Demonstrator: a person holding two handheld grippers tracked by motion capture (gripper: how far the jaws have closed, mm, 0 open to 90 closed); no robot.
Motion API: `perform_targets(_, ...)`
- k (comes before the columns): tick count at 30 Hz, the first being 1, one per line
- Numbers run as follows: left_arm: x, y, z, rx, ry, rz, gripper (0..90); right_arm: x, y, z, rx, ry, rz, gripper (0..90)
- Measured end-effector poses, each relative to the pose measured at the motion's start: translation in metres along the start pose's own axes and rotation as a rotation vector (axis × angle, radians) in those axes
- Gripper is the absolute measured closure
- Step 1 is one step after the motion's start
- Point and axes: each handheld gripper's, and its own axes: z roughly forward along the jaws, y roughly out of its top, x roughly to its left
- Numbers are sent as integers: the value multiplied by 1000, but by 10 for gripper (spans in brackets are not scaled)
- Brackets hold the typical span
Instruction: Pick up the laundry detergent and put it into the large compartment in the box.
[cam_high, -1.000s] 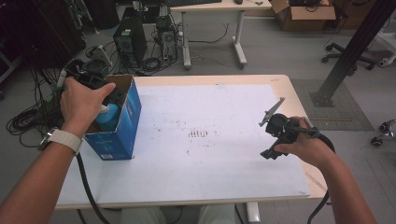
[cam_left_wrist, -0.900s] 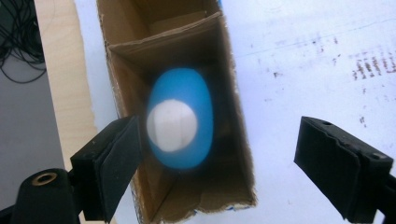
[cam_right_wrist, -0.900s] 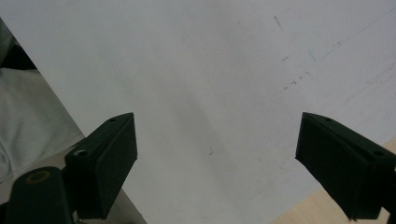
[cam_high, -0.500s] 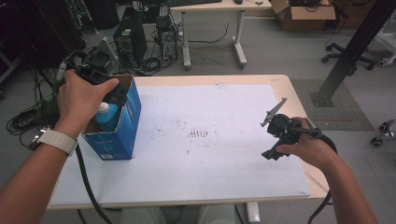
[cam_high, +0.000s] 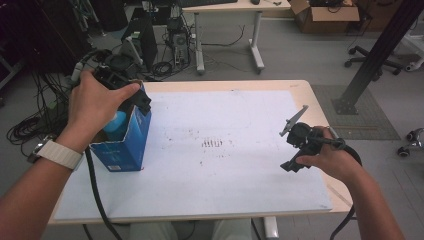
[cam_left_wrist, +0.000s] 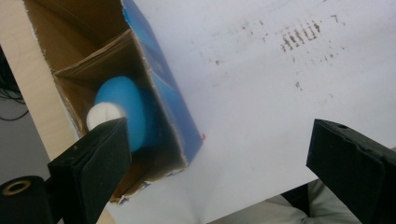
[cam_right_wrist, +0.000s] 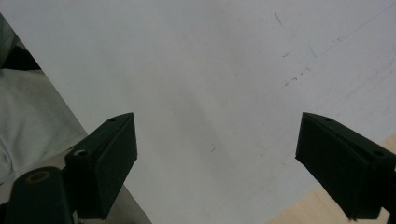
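**Two grippers wide apart, bottle resting in the blue box**

Two views of one box: from the high view, blue cardboard box (cam_high: 124, 142) upright at the table's left edge, left hand (cam_high: 95, 102) and left gripper (cam_high: 142, 102) hovering over its open top. From the left gripper view, straight down into that box (cam_left_wrist: 163, 98): blue bottle (cam_left_wrist: 123, 109) with white cap (cam_left_wrist: 103, 115) lying inside against the brown wall, untouched. Left jaws just opened further, now wide, nothing between the pads.

Right gripper (cam_high: 289, 147) at the table's right side, well apart from the box, held in the right hand (cam_high: 332, 160). Seen from the right gripper view (cam_right_wrist: 215, 154): jaws spread wide over bare white sheet, nothing gripped.

White sheet (cam_high: 240, 190) over a pale wooden table (cam_high: 320, 107), smudged with dark marks (cam_high: 214, 143) near the middle. Grey floor beyond, tangled cables (cam_high: 30, 127) and computer towers (cam_high: 142, 37) behind the box, second desk (cam_high: 230, 6), cardboard carton (cam_high: 325, 11), black post (cam_high: 382, 50), office chair base (cam_high: 370, 52). Left hand hiding part of the box's opening from above.
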Motion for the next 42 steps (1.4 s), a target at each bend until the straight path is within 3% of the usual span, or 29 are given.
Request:
perform_targets(16,-23,7,0,-5,-27,74,66,-1,1,-2,-6,-2,8,125)
perform_targets(27,-46,15,10,-4,-54,156,82,-2,0,-2,-6,-4,18,125)
perform_targets(42,-58,15,24,-11,-80,205,83,-3,6,-3,-9,-7,12,125)
